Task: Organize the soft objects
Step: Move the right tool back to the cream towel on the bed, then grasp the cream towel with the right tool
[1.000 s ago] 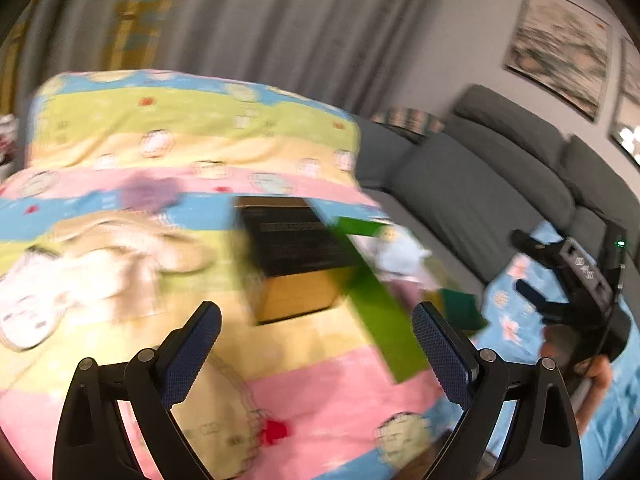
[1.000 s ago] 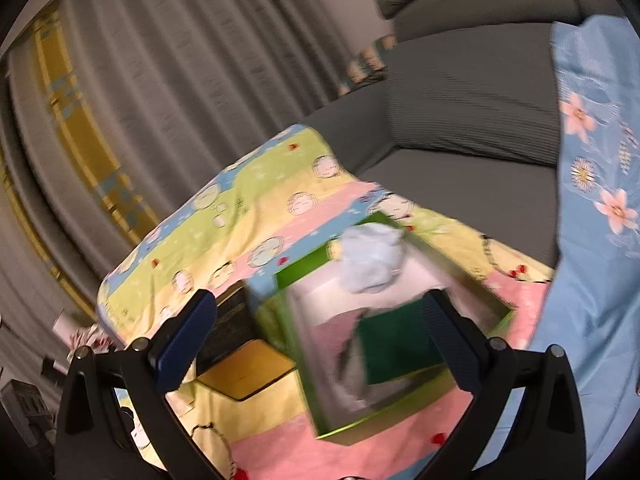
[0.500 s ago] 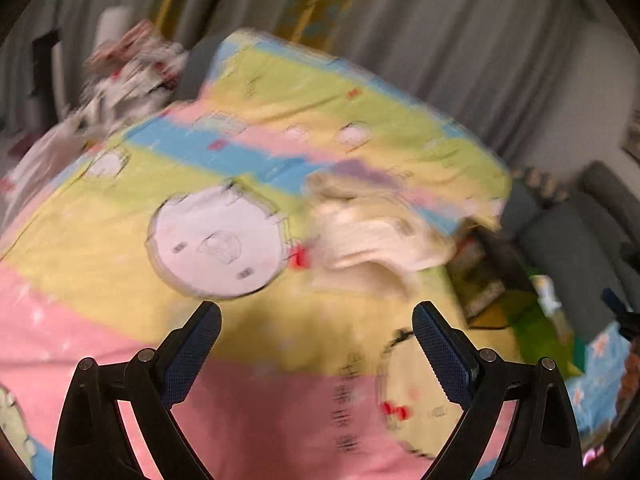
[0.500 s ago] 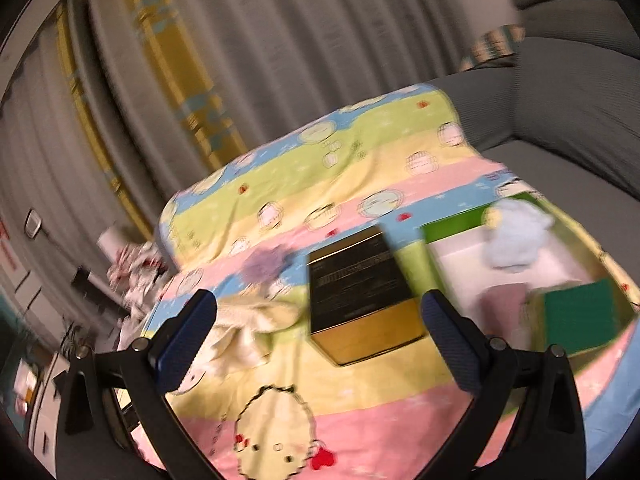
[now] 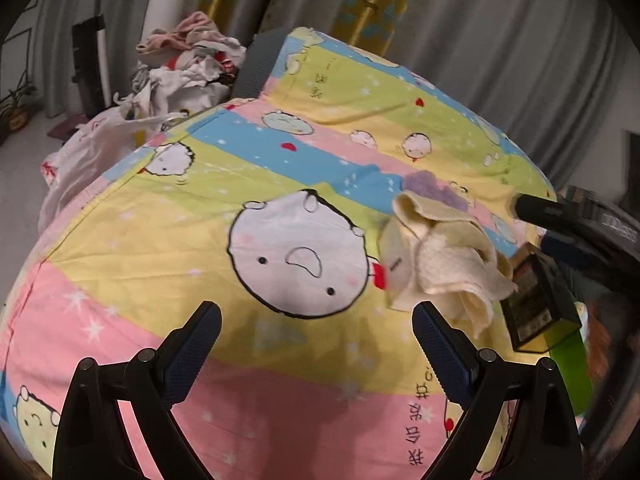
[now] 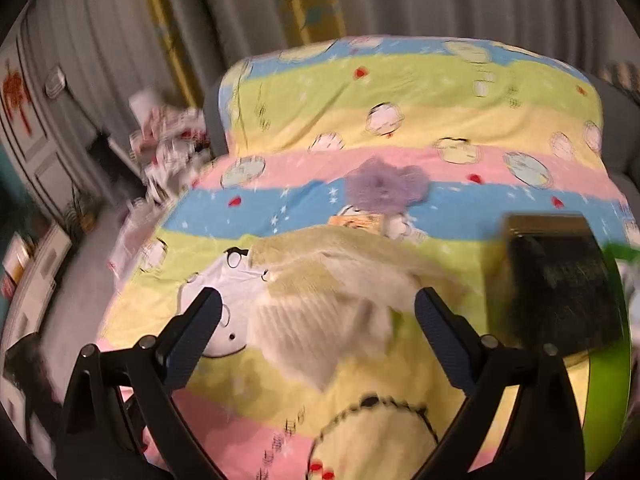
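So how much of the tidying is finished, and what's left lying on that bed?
Nothing in these views shows a finished step. Both tongs, left and right, are open and empty. The cream towel lies crumpled on the cartoon bedsheet, with the purple fluffy cloth just behind it. The right tongs hover just over the towel, so it seems the likely next pick. The black-and-gold box sits beside them.

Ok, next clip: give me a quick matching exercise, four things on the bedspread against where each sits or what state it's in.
Things:
1. cream towel
2. purple cloth
3. black and gold box
4. left gripper

Descriptions:
a. open, holding nothing
b. flat on the blue stripe
c. crumpled in a heap
d. standing right of the towel, beside a green edge

Pairs: 1-c, 2-b, 3-d, 4-a
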`<act>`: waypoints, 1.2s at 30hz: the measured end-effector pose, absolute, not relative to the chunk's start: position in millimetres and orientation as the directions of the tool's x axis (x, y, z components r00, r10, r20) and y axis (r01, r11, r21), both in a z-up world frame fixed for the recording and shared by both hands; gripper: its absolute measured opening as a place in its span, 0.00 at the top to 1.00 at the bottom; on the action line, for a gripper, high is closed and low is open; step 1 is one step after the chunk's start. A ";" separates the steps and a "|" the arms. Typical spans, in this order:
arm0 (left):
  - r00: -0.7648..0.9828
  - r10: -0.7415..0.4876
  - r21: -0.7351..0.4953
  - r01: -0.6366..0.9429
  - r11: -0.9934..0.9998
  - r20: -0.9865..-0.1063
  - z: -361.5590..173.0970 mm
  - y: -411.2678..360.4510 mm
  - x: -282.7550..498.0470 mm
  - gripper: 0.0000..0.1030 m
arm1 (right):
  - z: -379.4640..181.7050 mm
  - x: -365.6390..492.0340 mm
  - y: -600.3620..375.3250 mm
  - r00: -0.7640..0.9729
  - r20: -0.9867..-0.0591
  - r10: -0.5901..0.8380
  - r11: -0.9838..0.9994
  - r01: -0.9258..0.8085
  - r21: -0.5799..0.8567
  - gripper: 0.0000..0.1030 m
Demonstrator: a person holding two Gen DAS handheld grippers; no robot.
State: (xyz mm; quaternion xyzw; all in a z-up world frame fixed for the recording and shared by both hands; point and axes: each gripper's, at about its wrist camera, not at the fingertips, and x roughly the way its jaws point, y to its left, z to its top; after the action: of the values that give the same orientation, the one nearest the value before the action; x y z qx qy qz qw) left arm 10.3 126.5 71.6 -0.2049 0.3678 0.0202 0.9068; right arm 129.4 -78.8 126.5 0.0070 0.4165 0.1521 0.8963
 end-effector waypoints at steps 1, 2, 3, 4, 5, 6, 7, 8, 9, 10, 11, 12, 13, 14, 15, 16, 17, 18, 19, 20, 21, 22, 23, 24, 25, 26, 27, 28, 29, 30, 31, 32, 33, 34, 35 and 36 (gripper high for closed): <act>0.726 -0.118 -0.370 -0.198 0.908 -0.677 71.1 130.3 11.0 0.06 | 121.7 142.4 -70.5 0.592 -0.765 0.255 0.956 -0.274 0.108 0.07; 0.723 -0.131 -0.389 -0.202 0.899 -0.679 70.0 134.6 11.8 0.06 | 113.5 157.3 -61.7 0.576 -0.789 0.216 0.960 -0.273 0.064 0.07; 0.718 -0.144 -0.402 -0.201 0.893 -0.681 69.3 137.5 12.2 0.06 | 105.7 168.3 -56.2 0.561 -0.808 0.182 0.962 -0.271 0.028 0.11; 0.715 -0.156 -0.411 -0.198 0.890 -0.682 69.0 139.7 12.9 0.06 | 97.2 177.6 -51.5 0.545 -0.826 0.142 0.964 -0.265 -0.009 0.15; 0.714 -0.166 -0.420 -0.194 0.887 -0.680 69.2 142.2 13.3 0.06 | 91.5 183.6 -49.6 0.528 -0.841 0.119 0.964 -0.265 -0.030 0.30; 0.715 -0.169 -0.423 -0.192 0.885 -0.679 69.5 143.8 13.4 0.06 | 85.9 189.0 -48.2 0.513 -0.852 0.106 0.963 -0.266 -0.040 0.51; 0.716 -0.169 -0.425 -0.193 0.884 -0.677 70.0 145.1 13.3 0.07 | 81.0 193.1 -50.4 0.509 -0.856 0.091 0.966 -0.253 -0.048 0.62; 0.718 -0.168 -0.428 -0.196 0.882 -0.675 70.5 146.6 13.0 0.06 | 82.2 194.1 -53.4 0.522 -0.848 0.092 0.970 -0.240 -0.043 0.73; 0.719 -0.171 -0.433 -0.197 0.880 -0.674 70.5 147.6 13.0 0.06 | 84.8 193.5 -56.6 0.541 -0.834 0.105 0.974 -0.224 -0.023 0.77; 0.718 -0.179 -0.443 -0.196 0.875 -0.672 70.2 148.7 13.0 0.06 | 92.4 191.3 -64.1 0.563 -0.816 0.131 0.979 -0.205 0.015 0.80; 0.716 -0.187 -0.449 -0.194 0.872 -0.672 70.0 148.5 13.2 0.06 | 97.6 190.8 -65.8 0.575 -0.805 0.146 0.979 -0.199 0.036 0.82; 0.713 -0.197 -0.457 -0.192 0.869 -0.673 69.4 148.6 13.5 0.06 | 106.4 187.8 -68.8 0.598 -0.783 0.171 0.978 -0.199 0.062 0.83; 0.710 -0.204 -0.461 -0.189 0.867 -0.674 69.4 148.1 13.9 0.06 | 114.0 183.5 -70.4 0.615 -0.766 0.186 0.976 -0.205 0.073 0.84; 0.708 -0.210 -0.464 -0.185 0.867 -0.674 69.3 147.4 13.7 0.06 | 124.5 177.2 -72.8 0.639 -0.744 0.196 0.975 -0.205 0.081 0.84; 0.708 -0.210 -0.463 -0.184 0.867 -0.674 69.5 146.6 13.1 0.06 | 136.6 169.3 -76.0 0.664 -0.720 0.201 0.975 -0.206 0.083 0.85; 0.710 -0.207 -0.461 -0.185 0.868 -0.674 69.8 146.3 12.8 0.06 | 145.3 162.8 -78.7 0.681 -0.703 0.206 0.975 -0.208 0.085 0.85; 0.711 -0.202 -0.458 -0.187 0.869 -0.674 70.0 145.7 12.2 0.06 | 159.0 153.3 -83.2 0.704 -0.677 0.215 0.973 -0.210 0.091 0.85; 0.711 -0.199 -0.456 -0.188 0.870 -0.674 70.1 145.2 11.9 0.06 | 171.2 143.9 -88.7 0.725 -0.650 0.227 0.972 -0.214 0.101 0.85; 0.712 -0.197 -0.454 -0.189 0.871 -0.674 70.1 144.7 11.6 0.07 | 186.6 130.0 -94.9 0.746 -0.620 0.244 0.968 -0.225 0.110 0.85; 0.712 -0.196 -0.452 -0.189 0.872 -0.674 70.1 143.5 11.3 0.07 | 196.5 117.6 -98.1 0.758 -0.601 0.252 0.966 -0.233 0.111 0.84; 0.711 -0.199 -0.453 -0.186 0.872 -0.675 70.0 143.8 11.6 0.06 | 205.1 106.5 -101.5 0.769 -0.584 0.257 0.965 -0.240 0.109 0.84; 0.708 -0.202 -0.451 -0.183 0.873 -0.677 69.7 142.5 11.7 0.06 | 212.4 93.7 -104.5 0.779 -0.569 0.262 0.963 -0.247 0.105 0.84; 0.702 -0.210 -0.450 -0.175 0.875 -0.681 69.3 140.2 12.0 0.07 | 219.0 77.7 -107.3 0.786 -0.557 0.268 0.961 -0.259 0.096 0.84; 0.698 -0.220 -0.453 -0.167 0.875 -0.682 69.0 138.1 11.7 0.06 | 221.4 66.6 -107.9 0.788 -0.552 0.272 0.959 -0.269 0.089 0.84; 0.693 -0.231 -0.458 -0.159 0.875 -0.682 68.9 136.1 11.7 0.06 | 221.7 51.6 -109.0 0.788 -0.551 0.276 0.957 -0.278 0.082 0.84; 0.687 -0.251 -0.464 -0.141 0.875 -0.682 68.9 132.3 11.1 0.06 | 218.8 43.9 -110.0 0.783 -0.556 0.278 0.956 -0.283 0.080 0.83; 0.683 -0.264 -0.466 -0.126 0.875 -0.681 69.0 129.4 10.6 0.06 | 211.4 35.6 -110.8 0.771 -0.571 0.283 0.953 -0.291 0.079 0.83; 0.679 -0.276 -0.465 -0.110 0.879 -0.681 69.4 125.1 9.9 0.06 | 200.3 26.6 -111.6 0.749 -0.595 0.291 0.950 -0.298 0.090 0.83; 0.672 -0.287 -0.456 -0.085 0.886 -0.683 70.0 118.4 9.1 0.06 | 187.6 23.2 -113.8 0.727 -0.617 0.302 0.947 -0.302 0.108 0.83; 0.668 -0.294 -0.450 -0.069 0.891 -0.683 70.3 113.6 8.2 0.07 | 174.8 20.1 -115.3 0.699 -0.642 0.314 0.943 -0.306 0.129 0.82; 0.664 -0.300 -0.441 -0.050 0.896 -0.685 70.4 107.9 7.1 0.06 | 158.8 19.5 -116.9 0.663 -0.672 0.329 0.938 -0.308 0.156 0.82; 0.662 -0.302 -0.435 -0.041 0.899 -0.686 70.1 104.3 6.7 0.06 | 139.2 19.3 -117.7 0.617 -0.705 0.349 0.932 -0.310 0.189 0.81; 0.659 -0.299 -0.426 -0.037 0.904 -0.690 69.5 100.4 6.1 0.06 | 124.6 20.1 -117.1 0.580 -0.730 0.361 0.926 -0.313 0.210 0.81; 0.657 -0.294 -0.417 -0.035 0.908 -0.694 69.0 97.0 5.4 0.06 | 109.7 20.8 -115.8 0.541 -0.755 0.371 0.922 -0.312 0.229 0.80; 0.654 -0.286 -0.403 -0.031 0.915 -0.700 68.1 92.6 4.5 0.06 | 92.1 24.1 -114.0 0.496 -0.785 0.371 0.921 -0.304 0.244 0.79; 0.652 -0.279 -0.391 -0.029 0.920 -0.705 67.3 89.1 4.1 0.07 | 81.1 26.8 -111.8 0.467 -0.806 0.364 0.923 -0.298 0.244 0.78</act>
State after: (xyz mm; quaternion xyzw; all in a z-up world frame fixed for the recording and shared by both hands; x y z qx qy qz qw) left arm 4.1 89.1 67.3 -0.1874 0.4111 -0.0704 0.8893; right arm 26.8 -111.8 81.1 0.0344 0.4787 0.1934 0.8557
